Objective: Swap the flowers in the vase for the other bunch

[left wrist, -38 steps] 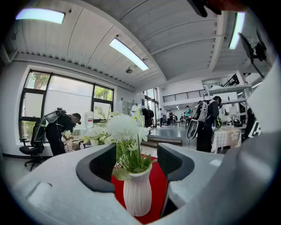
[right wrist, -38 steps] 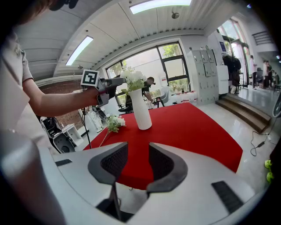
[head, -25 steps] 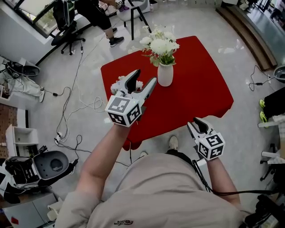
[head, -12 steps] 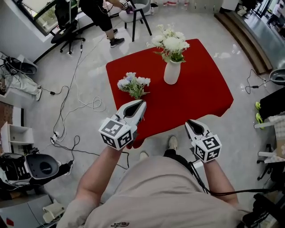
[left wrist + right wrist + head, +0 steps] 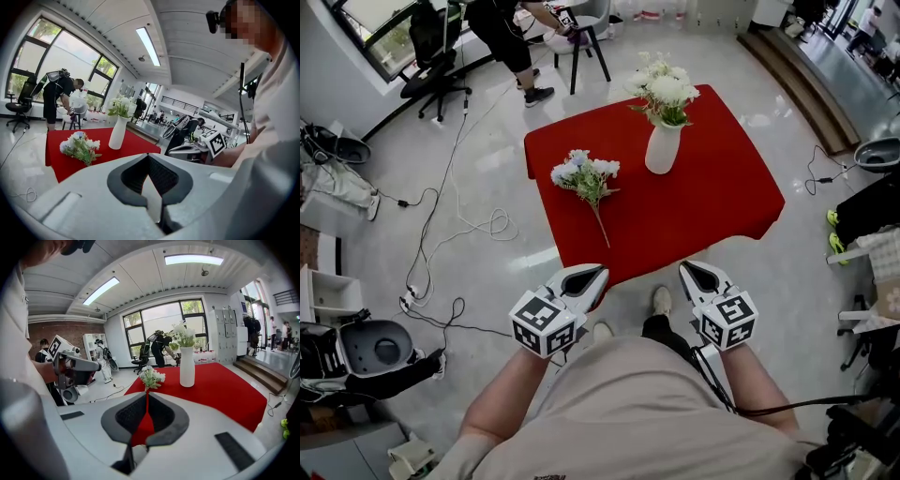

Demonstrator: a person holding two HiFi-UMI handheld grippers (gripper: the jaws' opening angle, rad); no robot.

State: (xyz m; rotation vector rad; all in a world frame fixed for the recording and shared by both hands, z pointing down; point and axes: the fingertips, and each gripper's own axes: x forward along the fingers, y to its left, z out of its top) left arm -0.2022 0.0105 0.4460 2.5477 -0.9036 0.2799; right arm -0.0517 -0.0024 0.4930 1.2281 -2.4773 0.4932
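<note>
1. Vase [image 5: 663, 150] is standing upright on the red table [image 5: 712, 211], upper centre of the head view, holding white flowers [image 5: 667, 89].
2. Other bunch [image 5: 587, 178] is lying flat to the vase's left, apart from it.
3. Left gripper [image 5: 598, 272] is hovering at lower centre by the table's near edge, jaws pressed together and empty.
4. Right gripper [image 5: 686, 268] is hovering just to the right, jaws closing on nothing, tips meeting.

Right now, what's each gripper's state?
Left gripper: shut, empty.
Right gripper: jaws closing, almost together, nothing between them.
</note>
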